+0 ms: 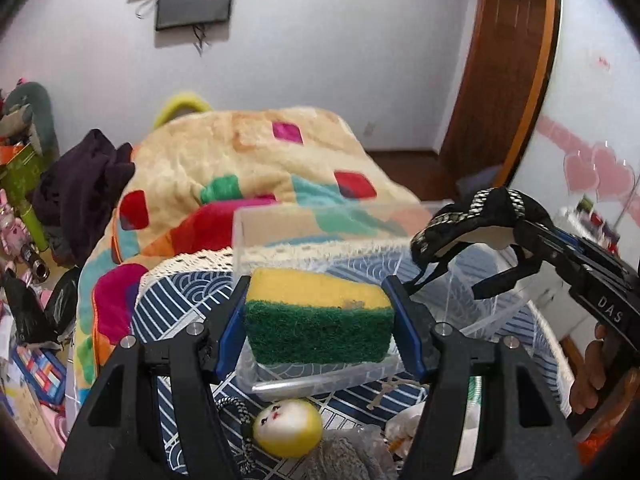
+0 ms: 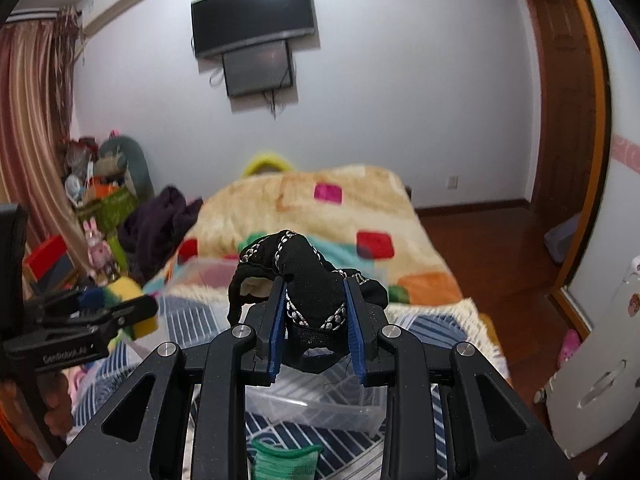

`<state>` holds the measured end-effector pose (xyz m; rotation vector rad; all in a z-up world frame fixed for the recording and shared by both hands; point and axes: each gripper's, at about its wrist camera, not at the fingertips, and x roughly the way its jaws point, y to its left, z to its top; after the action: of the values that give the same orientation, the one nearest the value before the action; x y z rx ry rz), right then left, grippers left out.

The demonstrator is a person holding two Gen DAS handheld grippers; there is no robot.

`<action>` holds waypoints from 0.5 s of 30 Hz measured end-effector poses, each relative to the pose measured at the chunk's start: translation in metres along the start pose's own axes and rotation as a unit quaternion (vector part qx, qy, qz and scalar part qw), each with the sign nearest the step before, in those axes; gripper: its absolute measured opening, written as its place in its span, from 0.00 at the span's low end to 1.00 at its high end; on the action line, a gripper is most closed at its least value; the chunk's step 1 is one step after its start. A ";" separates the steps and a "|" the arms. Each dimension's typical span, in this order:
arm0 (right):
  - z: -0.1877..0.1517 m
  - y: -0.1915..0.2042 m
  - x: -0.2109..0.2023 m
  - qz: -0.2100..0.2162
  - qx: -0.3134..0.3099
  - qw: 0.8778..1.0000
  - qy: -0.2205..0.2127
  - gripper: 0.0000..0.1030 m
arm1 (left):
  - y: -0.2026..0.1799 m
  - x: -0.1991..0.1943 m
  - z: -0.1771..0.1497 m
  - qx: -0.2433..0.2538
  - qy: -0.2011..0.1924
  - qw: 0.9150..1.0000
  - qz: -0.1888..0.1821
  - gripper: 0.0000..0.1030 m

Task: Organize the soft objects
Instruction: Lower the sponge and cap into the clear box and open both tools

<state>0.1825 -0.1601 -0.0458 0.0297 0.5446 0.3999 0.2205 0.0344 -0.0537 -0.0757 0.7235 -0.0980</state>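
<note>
In the left wrist view my left gripper (image 1: 316, 286) is shut on a yellow and green sponge (image 1: 318, 332), one blue pad against each end. The sponge hangs over a clear plastic box (image 1: 320, 382) standing on a blue and white patterned cloth (image 1: 180, 300). My right gripper (image 1: 516, 248) comes in from the right, above the box's right side, shut on a black fabric piece with silver trim (image 1: 472, 216). In the right wrist view the right gripper (image 2: 316, 292) pinches that black piece (image 2: 304, 268) over the clear box (image 2: 312, 408). The left gripper (image 2: 132, 312) and blurred sponge (image 2: 134, 290) are at left.
A bed with a colourful blanket (image 1: 248, 152) lies behind the box, with dark purple clothing (image 1: 84, 184) on its left. A yellow ball with a doll face (image 1: 288, 426) and grey fabric (image 1: 344, 456) lie near me. A green knit item (image 2: 286, 460) sits below the box.
</note>
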 end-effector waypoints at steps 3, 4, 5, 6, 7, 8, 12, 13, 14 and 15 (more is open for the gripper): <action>-0.005 -0.002 0.016 0.000 -0.005 0.999 0.032 0.24 | -0.009 0.015 0.001 0.030 0.021 0.999 0.003 0.62; -0.007 -0.002 0.019 -0.001 -0.008 0.999 0.041 0.24 | -0.010 0.021 0.002 0.034 0.031 0.999 0.001 0.62; -0.010 -0.001 0.025 -0.001 -0.011 0.998 0.054 0.24 | -0.011 0.029 0.004 0.034 0.044 0.998 0.005 0.62; -0.012 -0.001 0.029 -0.001 -0.013 0.998 0.063 0.24 | -0.010 0.032 0.004 0.033 0.049 0.998 0.004 0.62; -0.013 -0.004 0.030 -0.001 -0.015 0.997 0.070 0.24 | -0.010 0.037 0.006 0.031 0.056 0.998 0.001 0.62; -0.015 -0.004 0.033 0.000 -0.019 0.997 0.079 0.24 | -0.009 0.039 0.006 0.029 0.059 0.998 0.001 0.62; -0.021 -0.005 0.039 -0.002 -0.028 0.995 0.100 0.24 | -0.011 0.050 0.006 0.031 0.073 0.997 0.009 0.62; -0.021 -0.006 0.040 -0.003 -0.029 0.994 0.101 0.24 | -0.011 0.052 0.005 0.031 0.077 0.996 0.010 0.62; -0.023 -0.006 0.039 -0.003 -0.030 0.994 0.105 0.24 | -0.011 0.053 0.003 0.031 0.080 0.996 0.009 0.62; -0.024 -0.007 0.040 -0.001 -0.029 0.994 0.107 0.25 | -0.010 0.055 0.003 0.031 0.082 0.996 0.010 0.63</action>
<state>0.2042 -0.1537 -0.0872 -0.0712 0.7448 0.4193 0.2627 0.0182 -0.0867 -0.0019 0.8838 -0.1087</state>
